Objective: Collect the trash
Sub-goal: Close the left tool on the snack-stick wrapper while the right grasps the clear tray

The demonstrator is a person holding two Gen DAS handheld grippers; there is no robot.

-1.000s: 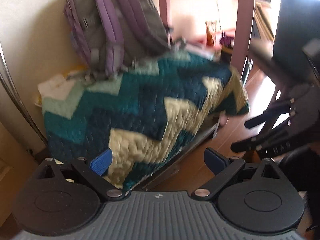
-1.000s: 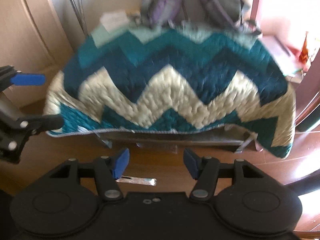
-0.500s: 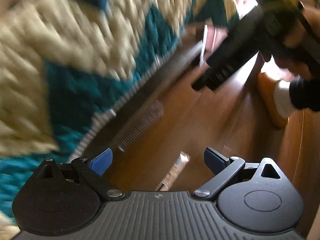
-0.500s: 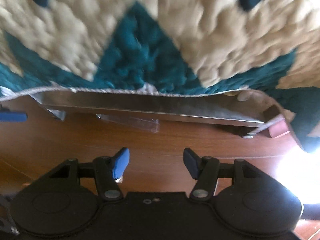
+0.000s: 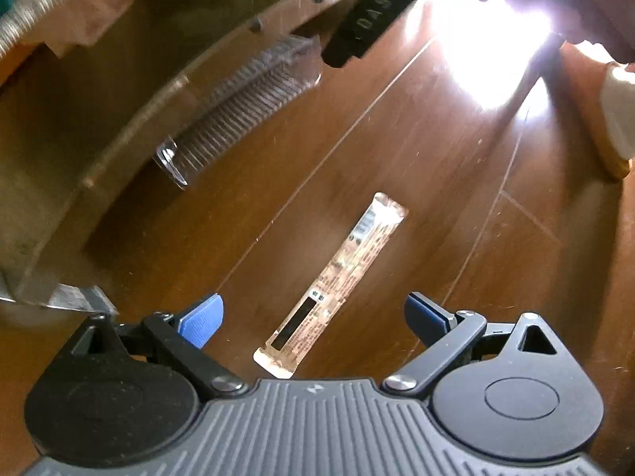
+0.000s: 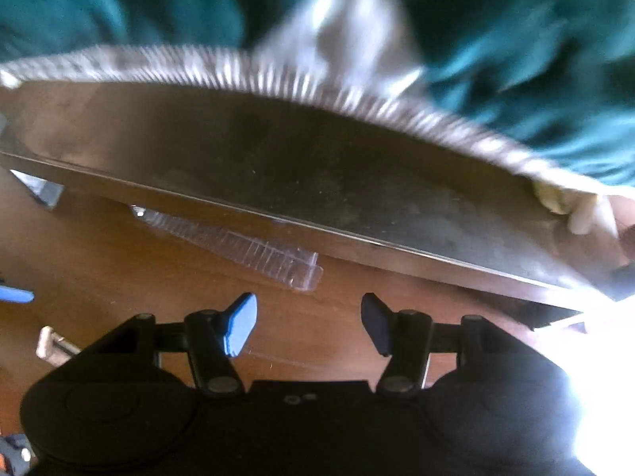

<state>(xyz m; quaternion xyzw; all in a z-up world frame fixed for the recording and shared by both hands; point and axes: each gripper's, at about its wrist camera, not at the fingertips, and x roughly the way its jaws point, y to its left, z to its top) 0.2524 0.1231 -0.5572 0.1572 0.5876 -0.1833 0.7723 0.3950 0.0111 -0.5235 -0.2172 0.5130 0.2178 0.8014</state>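
A long silvery printed wrapper (image 5: pixel 337 281) lies flat on the wooden floor. My left gripper (image 5: pixel 311 317) is open just above it, and the wrapper's near end lies between the blue pads (image 5: pixel 200 319). A clear ribbed plastic tray (image 5: pixel 246 95) lies by the bed base; it also shows in the right wrist view (image 6: pixel 242 248). My right gripper (image 6: pixel 309 323) is open and empty, low over the floor just in front of the clear tray. The right gripper's black body (image 5: pixel 369 23) shows at the top of the left wrist view.
A metal bed-frame rail (image 6: pixel 317 182) runs across, with a teal and cream quilt (image 6: pixel 516 39) hanging over it. The wooden floor (image 5: pixel 456 198) has strong sun glare at the right. A person's foot (image 5: pixel 615 119) stands at the right edge.
Both grippers have dropped from looking at the quilt-covered bed to low over the floor. The wrapper now lies between the left pads and the clear tray is close before the right gripper.
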